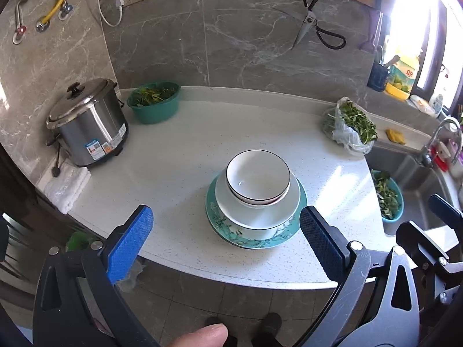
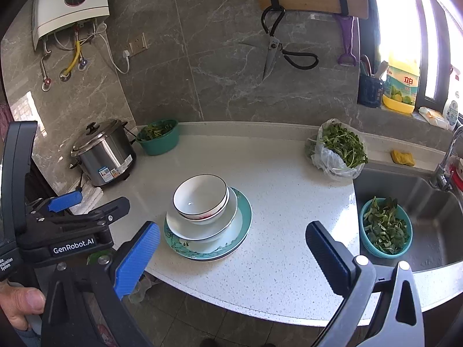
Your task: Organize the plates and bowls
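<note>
Bowls (image 1: 258,177) on plates (image 1: 256,225), prob. empty

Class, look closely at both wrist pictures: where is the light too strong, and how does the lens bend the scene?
Left wrist view: the window at upper right is blown out to white, and the countertop back edge curves like an arc. Right wrist view: the same window glares white, the countertop bulges, and the corners go black; the stacked dishes stay sharp.
</note>
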Tool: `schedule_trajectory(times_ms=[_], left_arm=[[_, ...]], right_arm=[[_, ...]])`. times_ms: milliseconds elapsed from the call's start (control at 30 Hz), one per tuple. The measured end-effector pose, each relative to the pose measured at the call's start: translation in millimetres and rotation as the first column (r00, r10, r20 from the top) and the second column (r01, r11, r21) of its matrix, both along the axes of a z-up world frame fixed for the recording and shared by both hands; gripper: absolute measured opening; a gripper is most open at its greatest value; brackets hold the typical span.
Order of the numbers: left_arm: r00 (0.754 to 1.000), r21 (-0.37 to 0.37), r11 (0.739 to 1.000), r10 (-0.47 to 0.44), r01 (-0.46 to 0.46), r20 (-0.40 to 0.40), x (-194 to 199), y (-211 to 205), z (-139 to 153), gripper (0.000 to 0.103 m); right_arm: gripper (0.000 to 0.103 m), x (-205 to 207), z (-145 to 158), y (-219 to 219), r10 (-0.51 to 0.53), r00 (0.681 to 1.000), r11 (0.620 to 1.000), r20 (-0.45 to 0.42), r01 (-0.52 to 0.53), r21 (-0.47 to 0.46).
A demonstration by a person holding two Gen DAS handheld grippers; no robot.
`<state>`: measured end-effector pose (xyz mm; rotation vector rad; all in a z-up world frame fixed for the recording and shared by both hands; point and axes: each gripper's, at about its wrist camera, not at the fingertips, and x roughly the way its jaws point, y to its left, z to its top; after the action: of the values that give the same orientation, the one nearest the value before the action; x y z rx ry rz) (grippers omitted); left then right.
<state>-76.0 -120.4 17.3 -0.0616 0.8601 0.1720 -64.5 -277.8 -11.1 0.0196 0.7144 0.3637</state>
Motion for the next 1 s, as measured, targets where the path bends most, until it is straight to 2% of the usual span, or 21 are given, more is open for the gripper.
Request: schedule_trajectory(times_ms=[1000], left_arm=[[0.999, -0.028, 0.999, 0.027, -0.028, -0.040, 6, 9, -8, 0.103]], right_arm=[[0.103, 8, -2, 5, -0.014, 1.000, 1.000, -0.025, 0.014, -0.021]])
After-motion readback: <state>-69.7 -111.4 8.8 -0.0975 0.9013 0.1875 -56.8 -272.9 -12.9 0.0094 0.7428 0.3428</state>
